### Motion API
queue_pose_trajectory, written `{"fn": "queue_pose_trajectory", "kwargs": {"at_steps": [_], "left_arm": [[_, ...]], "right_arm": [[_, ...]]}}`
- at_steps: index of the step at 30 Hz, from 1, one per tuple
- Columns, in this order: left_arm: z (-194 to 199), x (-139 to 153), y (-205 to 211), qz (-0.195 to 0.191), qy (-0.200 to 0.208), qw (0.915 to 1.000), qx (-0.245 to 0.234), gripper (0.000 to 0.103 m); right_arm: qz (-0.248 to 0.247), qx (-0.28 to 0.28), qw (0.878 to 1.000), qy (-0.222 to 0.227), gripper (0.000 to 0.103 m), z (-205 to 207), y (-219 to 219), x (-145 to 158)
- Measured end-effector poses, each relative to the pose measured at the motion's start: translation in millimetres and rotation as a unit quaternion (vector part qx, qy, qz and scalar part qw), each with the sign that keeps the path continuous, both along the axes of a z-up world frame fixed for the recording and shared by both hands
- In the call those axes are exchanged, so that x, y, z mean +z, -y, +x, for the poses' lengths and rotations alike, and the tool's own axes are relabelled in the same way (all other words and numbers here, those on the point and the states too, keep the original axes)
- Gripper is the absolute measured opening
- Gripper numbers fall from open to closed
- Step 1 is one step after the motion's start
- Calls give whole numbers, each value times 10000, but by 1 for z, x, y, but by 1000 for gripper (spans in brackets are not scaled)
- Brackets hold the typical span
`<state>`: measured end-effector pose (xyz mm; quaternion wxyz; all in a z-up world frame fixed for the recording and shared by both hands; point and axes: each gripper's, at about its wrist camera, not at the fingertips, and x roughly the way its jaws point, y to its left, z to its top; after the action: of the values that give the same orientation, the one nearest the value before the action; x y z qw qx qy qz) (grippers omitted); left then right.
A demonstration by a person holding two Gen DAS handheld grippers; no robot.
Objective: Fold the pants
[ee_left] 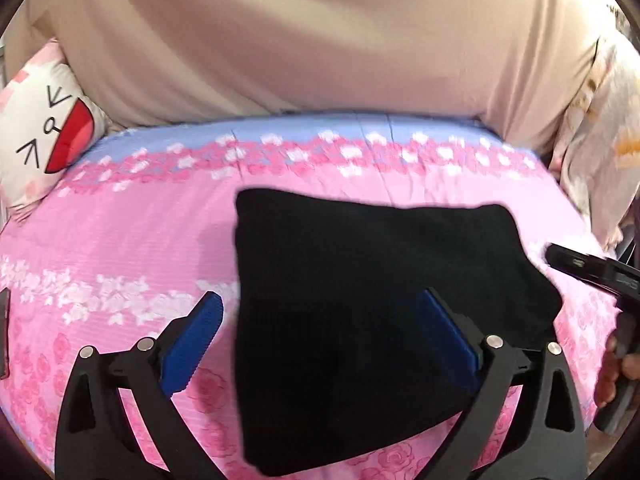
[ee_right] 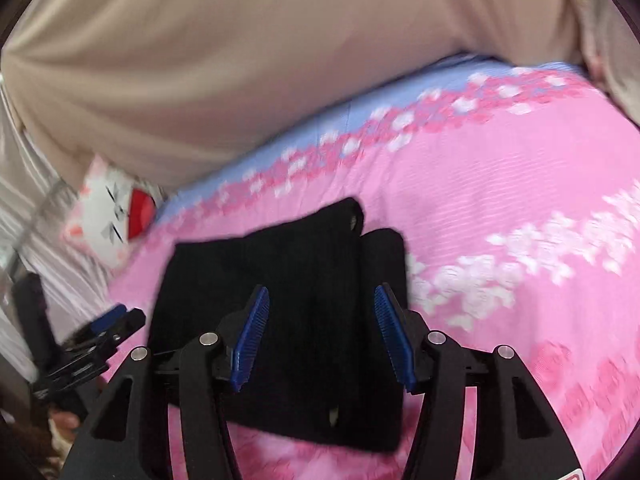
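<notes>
Black pants [ee_left: 380, 304] lie folded on bedsheet [ee_left: 120, 240].

A pink flowered bedsheet [ee_left: 140, 240] is covering the bed, a cartoon-face pillow [ee_left: 44, 132] lying far left under a beige curtain [ee_left: 320, 40]

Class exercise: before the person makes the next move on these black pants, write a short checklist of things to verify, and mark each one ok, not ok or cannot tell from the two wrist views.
1. Pants lie in a compact folded stack on the pink bedsheet: ok.
2. Left gripper open wide, nothing pinched: ok.
3. Right gripper free of the cloth, blue pads apart above the stack: ok.
4. Edges of the fold line up: not ok; in the right wrist view one layer juts out at the far corner.
5. Cat-face pillow clear of the pants: ok.
6. Stack smooth underneath, no trapped creases: cannot tell; the black fabric shows no detail and both views are blurred.
</notes>
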<state>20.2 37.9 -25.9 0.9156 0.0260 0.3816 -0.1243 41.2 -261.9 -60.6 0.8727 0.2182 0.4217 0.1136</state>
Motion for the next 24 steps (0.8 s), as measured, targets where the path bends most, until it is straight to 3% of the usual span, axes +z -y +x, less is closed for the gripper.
{"fn": "queue_pose_trajectory", "kwargs": {"at_steps": [2,5,7,10,16,19,21,24], "left_arm": [[1,-4,0,-94,-99,9998,-107,96],[-14,-4,4,-203,-130,9978,-621,96],[-24,-6,19,-142,-83,9951,-976,96],[-35,-10,49,32,7,9889,-1484,96],[-41,-17,103,310,178,9735,-2259,96],[-43,-20,127,480,338,9655,-2535,96],[-40,-24,134,616,327,9664,-2473,96],[-32,-28,128,616,215,9700,-2343,96]], "right_arm": [[105,3,9993,-368,33,12,-5,-13],[72,223,9996,-147,35,6,-10,-4],[205,292,9991,-246,35,8,-6,-3],[388,462,9974,-391,15,5,1,-2],[1387,873,9862,-220,14,12,1,21],[1026,944,9900,-223,19,22,-7,33],[612,792,9944,-336,19,25,-8,29],[510,687,9947,-563,19,20,0,12]]}}
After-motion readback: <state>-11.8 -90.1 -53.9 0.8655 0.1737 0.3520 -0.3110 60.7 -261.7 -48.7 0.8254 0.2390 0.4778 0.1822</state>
